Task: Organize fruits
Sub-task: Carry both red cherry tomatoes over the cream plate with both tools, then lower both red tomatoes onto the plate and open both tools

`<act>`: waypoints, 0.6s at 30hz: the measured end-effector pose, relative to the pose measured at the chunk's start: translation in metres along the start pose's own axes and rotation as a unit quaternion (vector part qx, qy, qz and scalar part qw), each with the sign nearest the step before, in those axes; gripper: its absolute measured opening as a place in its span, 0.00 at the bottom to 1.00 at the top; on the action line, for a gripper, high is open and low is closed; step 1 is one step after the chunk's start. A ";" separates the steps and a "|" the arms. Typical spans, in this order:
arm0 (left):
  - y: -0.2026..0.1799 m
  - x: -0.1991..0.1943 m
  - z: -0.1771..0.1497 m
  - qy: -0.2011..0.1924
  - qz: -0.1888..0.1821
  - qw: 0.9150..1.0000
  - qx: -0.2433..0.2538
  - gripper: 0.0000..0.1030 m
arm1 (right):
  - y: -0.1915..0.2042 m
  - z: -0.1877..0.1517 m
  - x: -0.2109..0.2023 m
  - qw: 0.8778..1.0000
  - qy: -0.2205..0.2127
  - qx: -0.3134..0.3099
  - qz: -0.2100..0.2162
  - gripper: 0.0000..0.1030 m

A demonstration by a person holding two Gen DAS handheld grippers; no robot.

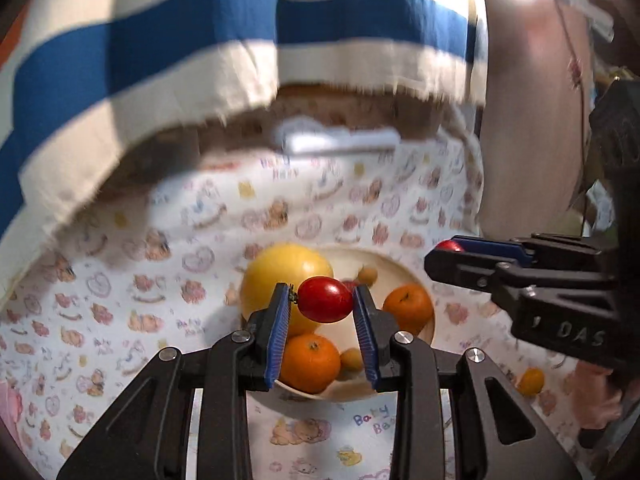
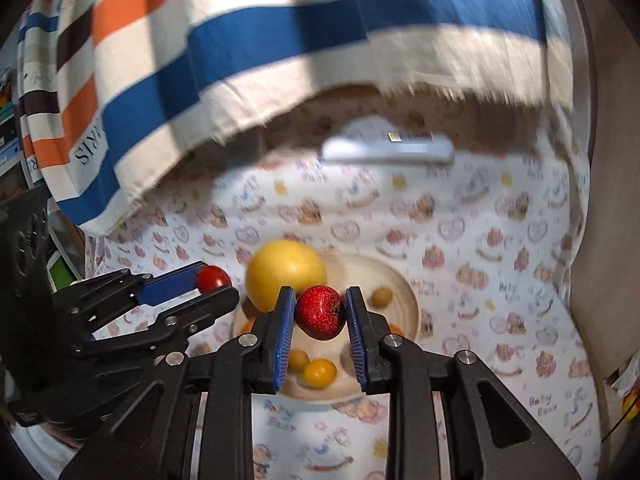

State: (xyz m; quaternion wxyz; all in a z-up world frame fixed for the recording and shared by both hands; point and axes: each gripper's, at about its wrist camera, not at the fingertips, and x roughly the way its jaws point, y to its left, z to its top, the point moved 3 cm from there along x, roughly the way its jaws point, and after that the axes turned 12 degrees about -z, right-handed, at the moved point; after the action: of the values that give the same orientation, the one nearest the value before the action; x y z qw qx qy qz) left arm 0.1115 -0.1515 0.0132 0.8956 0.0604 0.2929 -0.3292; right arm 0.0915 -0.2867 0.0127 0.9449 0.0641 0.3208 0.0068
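Both claws hover above the bowl [image 1: 424, 332], each clamped on a fruit: the left claw [image 1: 322, 300] pinches a tomato [image 1: 325, 299], the right claw [image 2: 320, 312] a speckled red fruit [image 2: 320, 312]. A grapefruit [image 1: 286, 276] and oranges [image 1: 310, 362] already sit inside; one yellow fruit [image 1: 531, 381] remains loose on the bench.

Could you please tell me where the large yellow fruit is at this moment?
The large yellow fruit sits at the bowl's left rim in both wrist views, just behind the held cherry tomato, with an orange in front of it.
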 end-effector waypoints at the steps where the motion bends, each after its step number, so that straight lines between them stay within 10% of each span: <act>1: -0.001 0.004 -0.003 0.007 -0.008 1.000 -0.001 0.30 | -0.003 -0.003 0.005 1.000 0.012 0.003 0.000 0.26; 18: -0.009 0.041 -0.033 0.026 -0.005 1.000 0.014 0.30 | -0.013 -0.030 0.049 0.995 0.094 0.013 -0.004 0.26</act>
State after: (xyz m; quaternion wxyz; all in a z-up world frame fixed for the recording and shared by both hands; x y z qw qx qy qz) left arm 0.1155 -0.1713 -0.0362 0.8851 0.0804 0.3117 -0.3360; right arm 0.1118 -0.2931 -0.0422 0.9096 0.0740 0.4089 0.0047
